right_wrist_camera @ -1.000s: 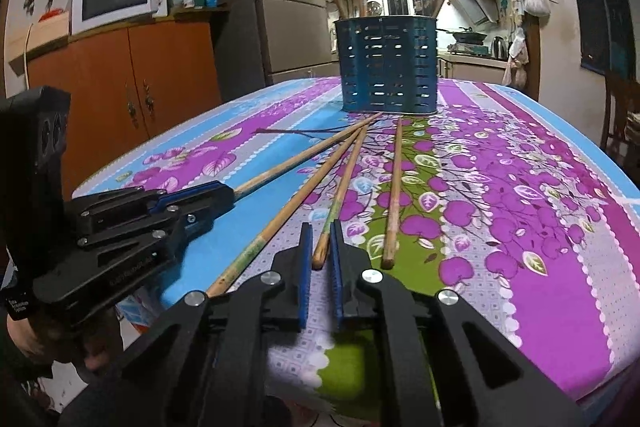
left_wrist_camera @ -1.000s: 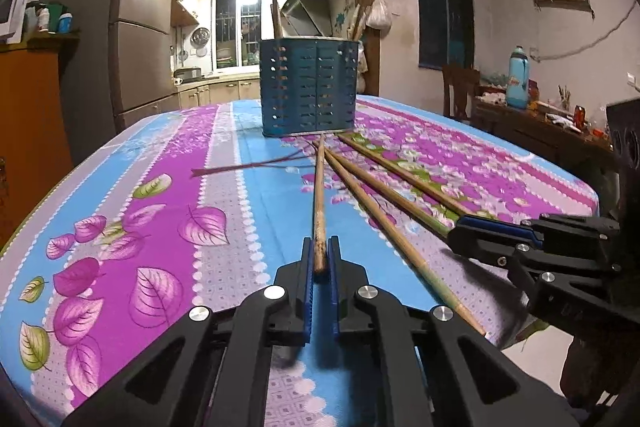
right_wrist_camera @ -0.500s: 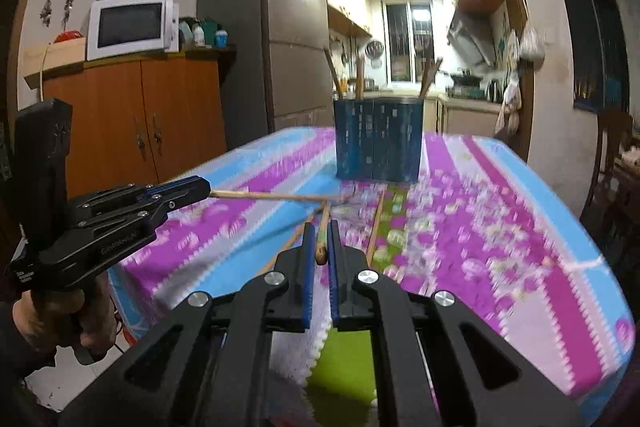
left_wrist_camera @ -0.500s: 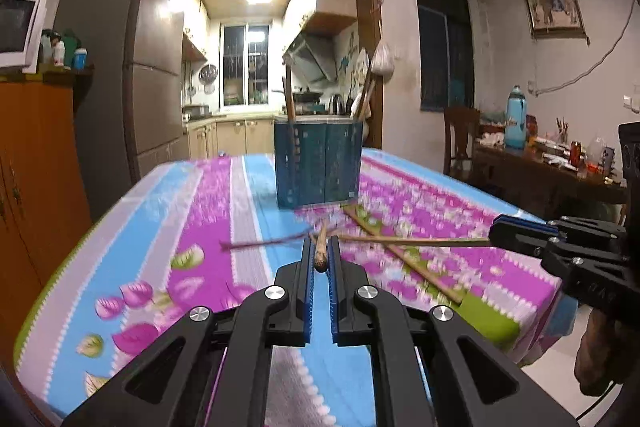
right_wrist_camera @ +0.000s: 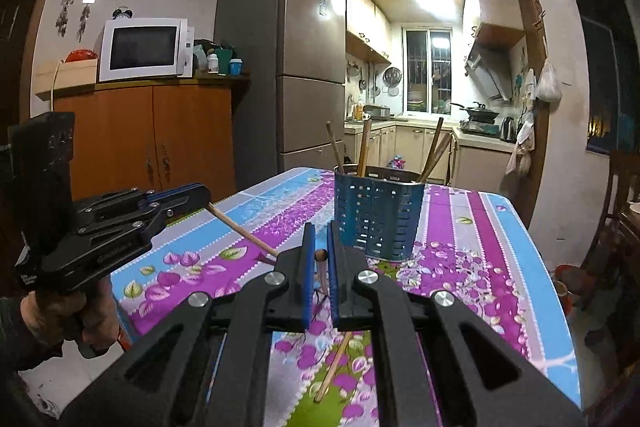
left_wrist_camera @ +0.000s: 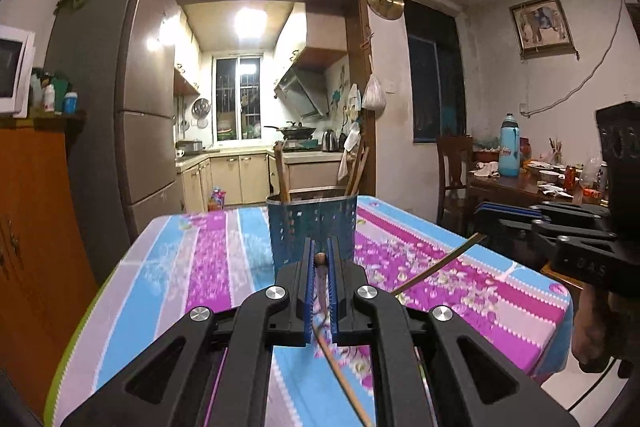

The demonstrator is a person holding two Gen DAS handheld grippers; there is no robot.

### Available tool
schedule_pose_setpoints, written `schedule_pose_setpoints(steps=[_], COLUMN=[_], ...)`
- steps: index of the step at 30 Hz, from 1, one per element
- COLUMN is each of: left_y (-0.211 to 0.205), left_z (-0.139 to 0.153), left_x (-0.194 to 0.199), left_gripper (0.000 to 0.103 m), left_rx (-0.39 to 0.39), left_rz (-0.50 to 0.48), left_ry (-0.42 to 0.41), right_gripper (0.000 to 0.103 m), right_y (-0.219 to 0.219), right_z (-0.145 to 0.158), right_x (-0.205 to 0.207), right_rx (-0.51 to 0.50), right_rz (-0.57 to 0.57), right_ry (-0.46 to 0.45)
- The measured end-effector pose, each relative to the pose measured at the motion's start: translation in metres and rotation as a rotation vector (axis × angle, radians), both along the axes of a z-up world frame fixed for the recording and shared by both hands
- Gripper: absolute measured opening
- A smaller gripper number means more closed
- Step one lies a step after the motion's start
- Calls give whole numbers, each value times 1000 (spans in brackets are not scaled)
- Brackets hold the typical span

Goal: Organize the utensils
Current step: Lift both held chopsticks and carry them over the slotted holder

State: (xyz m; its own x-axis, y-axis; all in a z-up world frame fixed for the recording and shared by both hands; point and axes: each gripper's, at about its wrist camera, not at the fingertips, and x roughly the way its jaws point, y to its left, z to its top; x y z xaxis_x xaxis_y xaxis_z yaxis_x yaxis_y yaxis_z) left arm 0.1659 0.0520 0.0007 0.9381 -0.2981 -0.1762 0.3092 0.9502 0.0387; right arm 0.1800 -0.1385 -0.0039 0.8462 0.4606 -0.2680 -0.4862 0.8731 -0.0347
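**Two chopsticks held up over the flowered tabletop**

Both grippers hang above the near edge of the tabletop (left_wrist_camera: 200, 267), which is covered in a cloth of blue, purple and pink stripes with leaves. The left gripper (left_wrist_camera: 320, 259) has its jaws pinching one chopstick (left_wrist_camera: 320, 281) near its thick end; the stick slopes down and away from that gripper, clear of the cloth. The right gripper (right_wrist_camera: 319, 255) has its jaws pressed on a second chopstick (right_wrist_camera: 321, 269) in the same way, its round end showing between the blue pads and its thin end hanging below. Seen from the right side, the left gripper's chopstick (right_wrist_camera: 240, 229) slants down toward the right gripper. A third chopstick (right_wrist_camera: 334, 367) lies flat on the green stripe near the table's edge. Further back on the cloth stands the blue perforated utensil holder (right_wrist_camera: 378, 217), upright, with several chopsticks (right_wrist_camera: 364, 147) leaning in it. A hand (right_wrist_camera: 60, 315) grips the left gripper's handle
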Motion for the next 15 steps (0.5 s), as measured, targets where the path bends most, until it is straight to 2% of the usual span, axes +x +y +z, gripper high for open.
schedule_pose_setpoints(steps=[15], left_y=[-22], left_z=[41], left_x=[38], left_gripper=[7], left_rx=[15], left_rz=[-47], left_ry=[7], right_gripper=[4], right_y=[3], right_z=[40], right_x=[35], right_rx=[9], right_rz=[52], right_ry=[32])
